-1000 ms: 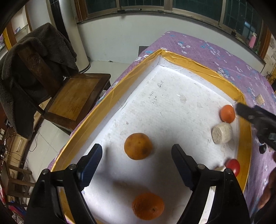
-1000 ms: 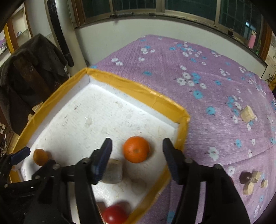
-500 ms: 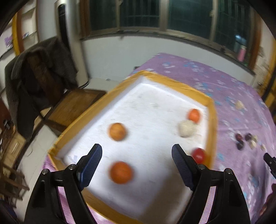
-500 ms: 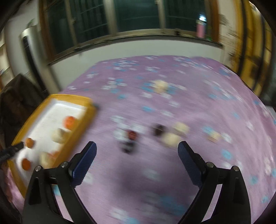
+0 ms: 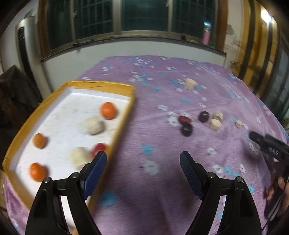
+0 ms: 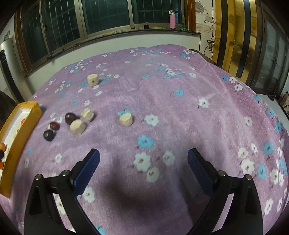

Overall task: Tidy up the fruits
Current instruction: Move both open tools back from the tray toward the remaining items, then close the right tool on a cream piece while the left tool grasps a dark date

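A yellow-rimmed white tray (image 5: 126, 115) lies at the left of the purple flowered cloth. It holds three oranges (image 5: 108, 110), two pale chunks (image 5: 94, 125) and a red fruit (image 5: 98, 148). On the cloth lie two dark plums (image 5: 187, 129) (image 6: 70, 118), a red date (image 6: 54, 125) and several pale chunks (image 6: 77, 126). My left gripper (image 5: 142, 162) is open and empty above the cloth by the tray's right rim. My right gripper (image 6: 143, 163) is open and empty above bare cloth, right of the loose fruit; it also shows in the left wrist view (image 5: 267, 146).
A lone pale chunk (image 6: 92, 80) sits far back on the cloth, another (image 6: 126, 119) mid-cloth. A dark coat on a chair (image 5: 12, 94) stands left of the table. A window sill with a pink bottle (image 6: 172, 17) is behind.
Both grippers have pulled back and swung right, away from the tray. The loose plums and chunks on the cloth have come into view. Both stay open and empty.
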A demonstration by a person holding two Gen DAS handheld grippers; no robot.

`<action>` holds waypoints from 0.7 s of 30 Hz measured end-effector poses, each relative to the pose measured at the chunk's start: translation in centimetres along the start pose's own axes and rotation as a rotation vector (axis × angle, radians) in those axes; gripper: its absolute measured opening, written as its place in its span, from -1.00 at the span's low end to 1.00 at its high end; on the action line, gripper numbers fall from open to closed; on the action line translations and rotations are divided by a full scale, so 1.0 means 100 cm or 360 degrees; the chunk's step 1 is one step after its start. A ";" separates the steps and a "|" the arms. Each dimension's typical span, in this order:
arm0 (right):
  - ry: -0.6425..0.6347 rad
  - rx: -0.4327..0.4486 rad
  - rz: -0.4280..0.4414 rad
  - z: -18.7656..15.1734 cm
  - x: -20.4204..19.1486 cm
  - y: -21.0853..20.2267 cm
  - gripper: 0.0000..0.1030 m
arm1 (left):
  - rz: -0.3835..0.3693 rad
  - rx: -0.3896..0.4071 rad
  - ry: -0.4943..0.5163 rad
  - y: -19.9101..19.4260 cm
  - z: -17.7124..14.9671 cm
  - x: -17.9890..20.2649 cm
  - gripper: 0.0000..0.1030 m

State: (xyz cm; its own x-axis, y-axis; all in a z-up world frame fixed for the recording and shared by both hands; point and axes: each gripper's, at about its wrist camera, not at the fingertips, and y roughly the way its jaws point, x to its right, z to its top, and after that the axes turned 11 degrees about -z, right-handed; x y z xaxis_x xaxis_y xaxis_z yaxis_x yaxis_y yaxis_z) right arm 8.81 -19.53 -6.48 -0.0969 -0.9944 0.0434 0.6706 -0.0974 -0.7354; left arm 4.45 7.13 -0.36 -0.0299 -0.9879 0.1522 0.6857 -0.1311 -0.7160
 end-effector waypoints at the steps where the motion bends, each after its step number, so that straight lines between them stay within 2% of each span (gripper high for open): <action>1: -0.0009 0.0008 0.0008 0.005 -0.002 0.004 0.90 | -0.0007 -0.0010 0.0011 0.006 0.001 0.005 0.61; 8: -0.0106 0.0007 0.0091 0.019 -0.019 0.024 0.88 | -0.0055 -0.0048 0.0042 0.040 0.006 0.022 0.61; 12: -0.0161 0.0039 0.0034 0.028 -0.028 0.030 0.83 | -0.0078 -0.0051 0.0036 0.051 0.010 0.026 0.61; 15: -0.0162 -0.0029 0.0032 0.031 -0.028 0.041 0.58 | -0.0079 -0.0045 0.0044 0.059 0.015 0.030 0.61; 17: -0.0157 -0.0086 0.0048 0.031 -0.027 0.049 0.22 | -0.0091 -0.0054 0.0042 0.064 0.019 0.031 0.61; 21: -0.0209 -0.0102 -0.0012 0.033 -0.032 0.053 -0.01 | -0.0105 -0.0077 0.0063 0.077 0.024 0.038 0.60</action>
State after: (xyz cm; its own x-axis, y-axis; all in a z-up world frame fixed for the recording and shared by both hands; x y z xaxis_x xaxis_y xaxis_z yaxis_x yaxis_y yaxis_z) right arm 15.09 -16.96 -8.27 -0.0020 -0.9909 0.1343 0.6216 -0.1065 -0.7760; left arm 11.38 2.62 -3.60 -0.1033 -0.9794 0.1736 0.6454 -0.1988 -0.7375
